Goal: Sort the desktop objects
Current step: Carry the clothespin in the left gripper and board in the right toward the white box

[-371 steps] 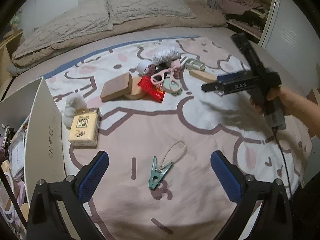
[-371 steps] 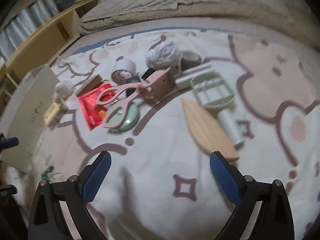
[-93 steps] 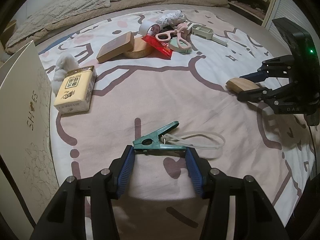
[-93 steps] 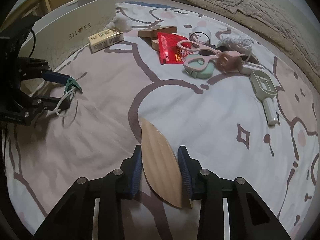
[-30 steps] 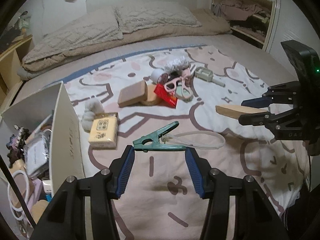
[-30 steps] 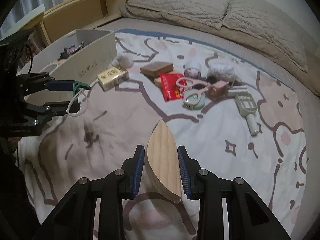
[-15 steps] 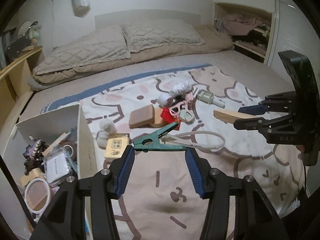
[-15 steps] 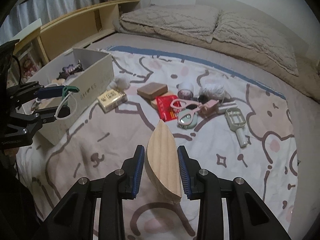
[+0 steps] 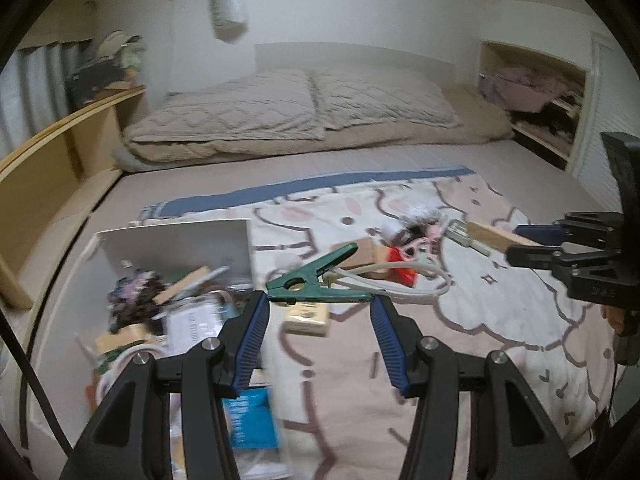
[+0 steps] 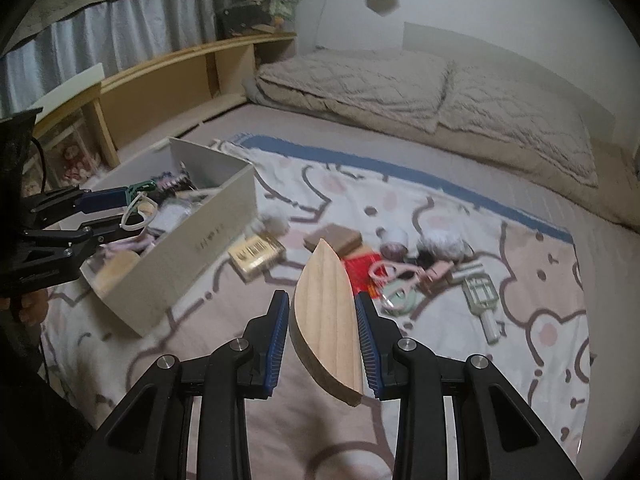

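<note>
Your left gripper [image 9: 318, 312] is clenched on the green clip [image 9: 310, 280], which lies crosswise between the blue pads with its nose tilted up to the right and a white cord loop [image 9: 400, 280] trailing from its tail. In the left wrist view the clip hangs in the air just past the near wall of the white box [image 9: 176, 240], above the blanket [image 9: 480, 320] on the bed; the box below and to the left is crowded with small items that are too blurred to name. Your right gripper [image 10: 322, 328] is grasping the wooden leaf-shaped piece [image 10: 326, 312], held on edge between its pads with the pointed end forward and the cut end hanging toward the camera. From the right wrist view the left gripper sits over the open top of the box, and the clip's green tip and white loop show against the clutter inside. On the blanket beyond the wooden piece lie a yellow packet [image 10: 256, 256], a brown block [image 10: 334, 238], a red packet [image 10: 362, 266], pink scissors [image 10: 394, 272], a roll of tape [image 10: 394, 242], a white fluffy thing [image 10: 442, 240] and a pale green roller [image 10: 482, 300], all well apart from the box except the yellow packet, which lies near its long wall.
</note>
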The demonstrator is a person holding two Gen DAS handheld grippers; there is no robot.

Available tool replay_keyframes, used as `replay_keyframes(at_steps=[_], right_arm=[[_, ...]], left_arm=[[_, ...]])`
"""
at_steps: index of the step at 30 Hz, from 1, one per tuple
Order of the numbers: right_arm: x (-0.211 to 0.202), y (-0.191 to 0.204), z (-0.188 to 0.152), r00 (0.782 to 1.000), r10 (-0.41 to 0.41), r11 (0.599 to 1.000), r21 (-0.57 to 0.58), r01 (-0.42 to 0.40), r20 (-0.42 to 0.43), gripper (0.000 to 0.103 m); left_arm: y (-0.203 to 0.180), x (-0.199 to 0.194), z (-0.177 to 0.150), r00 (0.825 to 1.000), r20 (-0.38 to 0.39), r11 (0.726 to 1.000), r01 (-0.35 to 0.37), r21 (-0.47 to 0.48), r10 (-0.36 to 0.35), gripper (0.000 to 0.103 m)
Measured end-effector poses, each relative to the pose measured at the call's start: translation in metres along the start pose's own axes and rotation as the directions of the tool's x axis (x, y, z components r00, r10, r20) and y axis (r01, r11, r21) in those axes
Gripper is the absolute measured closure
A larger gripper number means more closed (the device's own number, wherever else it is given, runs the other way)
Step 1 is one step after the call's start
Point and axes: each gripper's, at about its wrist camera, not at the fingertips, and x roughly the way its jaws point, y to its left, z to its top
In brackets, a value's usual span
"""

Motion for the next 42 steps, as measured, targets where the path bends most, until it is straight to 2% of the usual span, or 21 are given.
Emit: replay_keyframes(at_steps=[10, 18, 24, 34, 42], right_arm=[[-0.003, 0.037, 0.026, 0.997, 0.056, 0.998, -0.032, -0.054, 0.047, 0.069], [0.009, 0.06, 0.033, 0.995, 0.091, 0.994, -0.06, -0.09, 0.027, 0.069], [0.014, 0.075, 0.035, 0.994, 0.108, 0.991, -0.076, -0.107, 0.009, 0.069], [0.015, 0.1, 0.043, 0.989, 0.145, 0.985, -0.097, -0.143, 0.008, 0.069], [0.016, 0.127, 0.055, 0.984, 0.18, 0.976, -0.13, -0.177, 0.01, 0.069]], left_arm=[[0.075, -0.022, -0.011, 0.99, -0.005, 0.979, -0.142, -0.144, 0.143, 0.051], [0.119, -0.021, -0.035, 0.97, -0.093, 0.954, -0.239, -0.183, 0.225, 0.051], [0.147, -0.017, -0.05, 0.95, -0.181, 0.932, -0.291, -0.215, 0.255, 0.051], [0.177, -0.011, -0.072, 0.924, -0.298, 0.916, -0.317, -0.244, 0.24, 0.051], [0.177, -0.001, -0.082, 0.895, -0.362, 0.926, -0.337, -0.168, 0.26, 0.051]])
